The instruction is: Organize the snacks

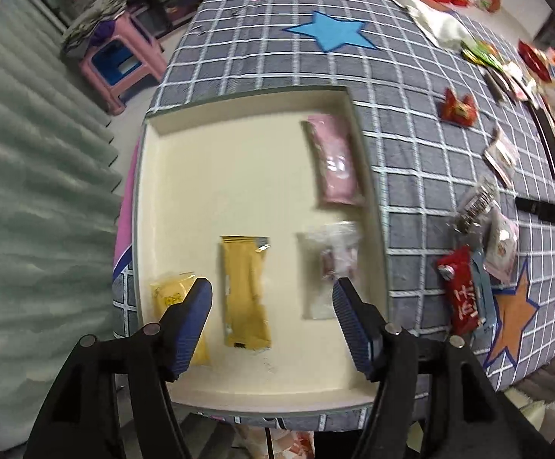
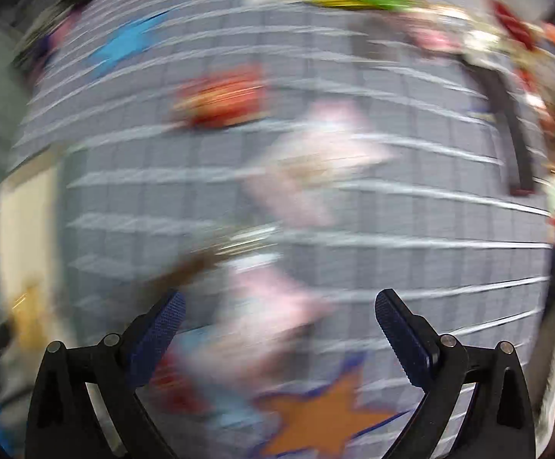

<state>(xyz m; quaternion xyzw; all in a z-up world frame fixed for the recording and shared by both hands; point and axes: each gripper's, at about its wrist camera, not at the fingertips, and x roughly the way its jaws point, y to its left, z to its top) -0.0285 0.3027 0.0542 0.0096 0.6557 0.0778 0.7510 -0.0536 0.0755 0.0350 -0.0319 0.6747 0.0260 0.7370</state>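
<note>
Left tool (image 1: 272,290) wide open, empty, over tray (image 1: 239,394) holding 4 snacks near its right wall. Right tool (image 2: 280,306) open, empty; view blurred, above tabletop (image 2: 449,229) snacks, likely picking next.

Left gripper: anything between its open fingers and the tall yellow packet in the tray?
Nothing visible. The left gripper hangs open over the tray; the yellow packet lies flat between the fingertips' line of sight, uncovered, apart from the neighbouring packets.

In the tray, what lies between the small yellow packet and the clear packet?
The long mustard-yellow packet lies flat on the tray floor between the small yellow packet and the clear packet, apart from both. The left wrist view shows it.
</note>
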